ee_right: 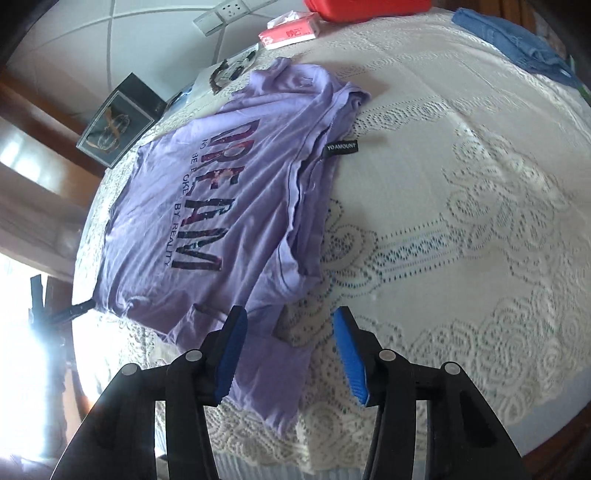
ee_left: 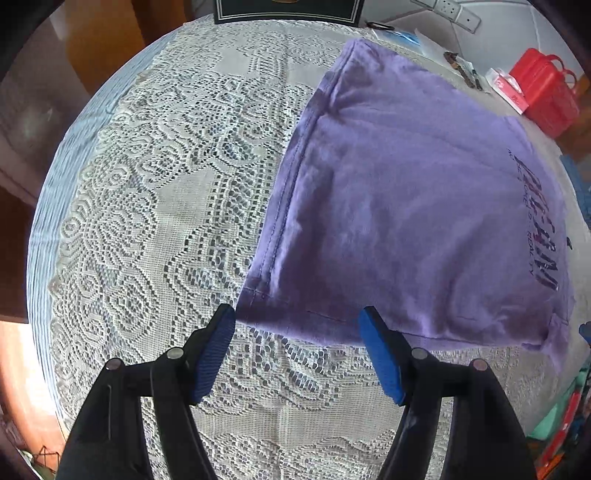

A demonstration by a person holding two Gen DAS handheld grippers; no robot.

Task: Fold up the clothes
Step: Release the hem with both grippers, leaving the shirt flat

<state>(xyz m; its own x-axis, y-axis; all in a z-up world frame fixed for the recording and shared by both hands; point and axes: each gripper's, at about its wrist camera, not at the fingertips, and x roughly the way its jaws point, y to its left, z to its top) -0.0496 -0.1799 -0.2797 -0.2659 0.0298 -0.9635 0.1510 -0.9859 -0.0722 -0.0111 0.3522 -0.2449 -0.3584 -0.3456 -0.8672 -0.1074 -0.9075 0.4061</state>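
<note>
The purple T-shirt [ee_right: 207, 206] lay partly folded on the surface [ee_right: 461, 229], which was covered with a white lace cloth [ee_left: 155, 206]. In the right wrist view its printed side faced up, with the dark word "DREAM" and a smaller line of text running along its length. A black label [ee_right: 341, 146] stuck out from its right edge, and one sleeve spread out toward the camera at the near end.

The right hand-held gripper [ee_right: 290, 334] hung just above that near end, its blue pads parted to a moderate gap. The left pad [ee_right: 231, 354] stood over the sleeve fabric, the right one over bare lace, and neither pressed on the cloth; it held nothing.

In the left wrist view the shirt [ee_left: 413, 206] showed a stitched seam along its left edge. The left hand-held gripper [ee_left: 297, 334] was wide open above the shirt's near hem, empty, its pads clear of the fabric.

Beyond the shirt, at the far edge of the surface, sat a red container [ee_left: 546, 88], a red-and-white tissue pack [ee_right: 290, 31] and a dark framed picture [ee_right: 118, 122]. A blue cloth [ee_right: 517, 44] lay at the far right, well apart from the shirt.
</note>
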